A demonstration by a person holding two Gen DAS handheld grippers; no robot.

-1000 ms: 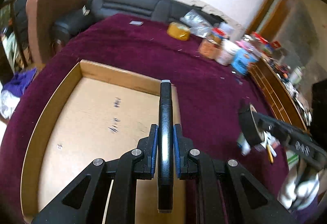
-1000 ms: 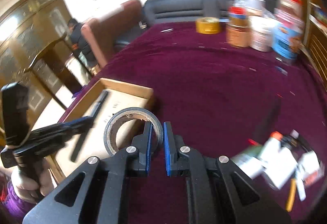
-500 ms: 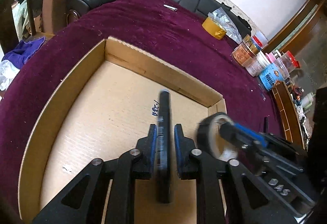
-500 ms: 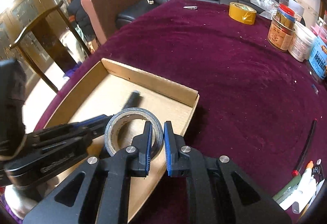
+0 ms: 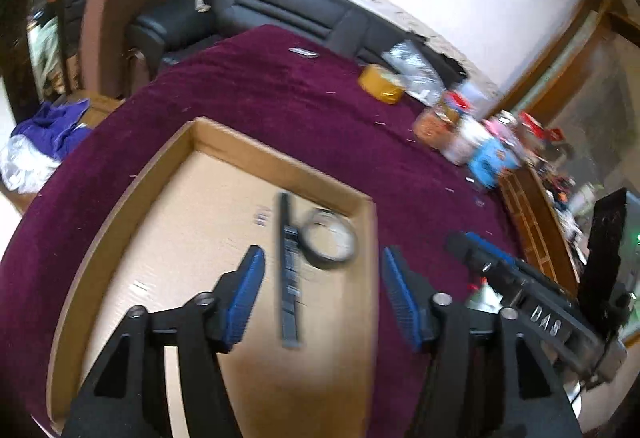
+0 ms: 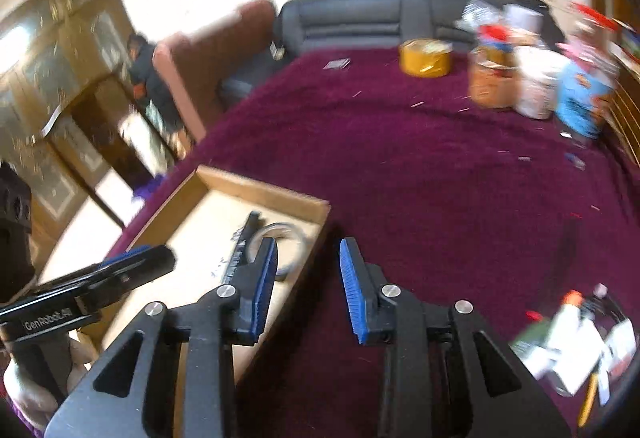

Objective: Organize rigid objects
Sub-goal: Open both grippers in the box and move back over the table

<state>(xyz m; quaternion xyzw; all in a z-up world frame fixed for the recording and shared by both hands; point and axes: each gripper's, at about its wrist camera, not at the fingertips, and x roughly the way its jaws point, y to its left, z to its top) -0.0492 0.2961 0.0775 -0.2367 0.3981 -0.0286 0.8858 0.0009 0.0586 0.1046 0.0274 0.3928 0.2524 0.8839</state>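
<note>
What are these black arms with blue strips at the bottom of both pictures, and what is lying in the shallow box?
They are not a robot. A person holds one hand-held tool in each hand, and each tool carries a wide-angle camera that looks along its two fingers. One picture comes from the left gripper, the other from the right gripper. The blue strips are the soft pads of the fingers. Both pairs stand apart and hold nothing.

The surface is a table under a dark red velvet cloth. On it sits a shallow brown cardboard tray. In the tray lie a long black flat bar and, beside it, a grey roll of tape. Farther back stand a yellow roll of tape and some blurred jars.
</note>
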